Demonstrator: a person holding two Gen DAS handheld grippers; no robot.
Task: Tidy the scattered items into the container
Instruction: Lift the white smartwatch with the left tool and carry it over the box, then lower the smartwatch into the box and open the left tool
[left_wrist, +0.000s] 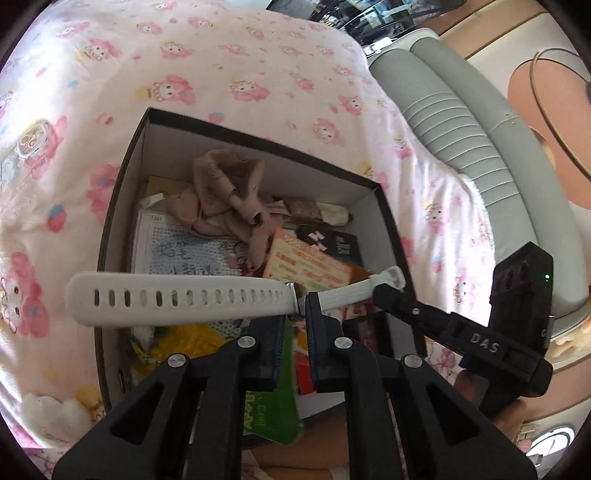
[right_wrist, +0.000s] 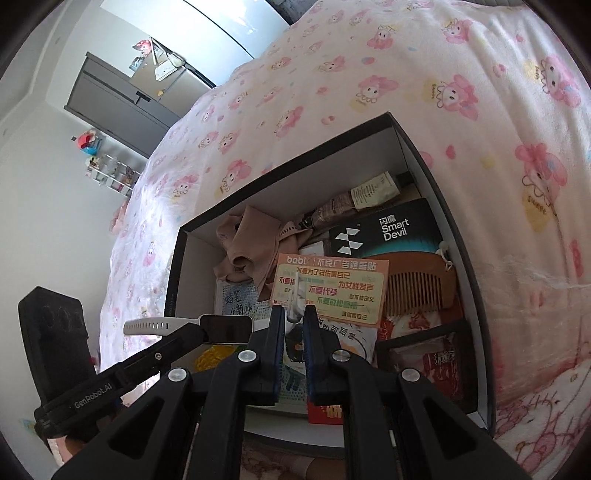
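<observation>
left tool (left_wrist: 295, 314): shut on the white perforated silicone smartwatch (left_wrist: 177, 299) at its case.
right tool (right_wrist: 294, 317): pinched shut on the short strap end.
watch: above the dark-rimmed cardboard box (left_wrist: 122, 206) on the bed.
risk: uneven release, long strap snags rim, watch lands outside.

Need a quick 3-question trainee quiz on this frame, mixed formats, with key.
1. True or false: the white-strapped smartwatch is held over the open box.
2. Which clamps the watch? A) left gripper only B) right gripper only C) both
3. What wooden item lies in the box?
Key: 1 true; 2 C; 3 the comb.
</observation>
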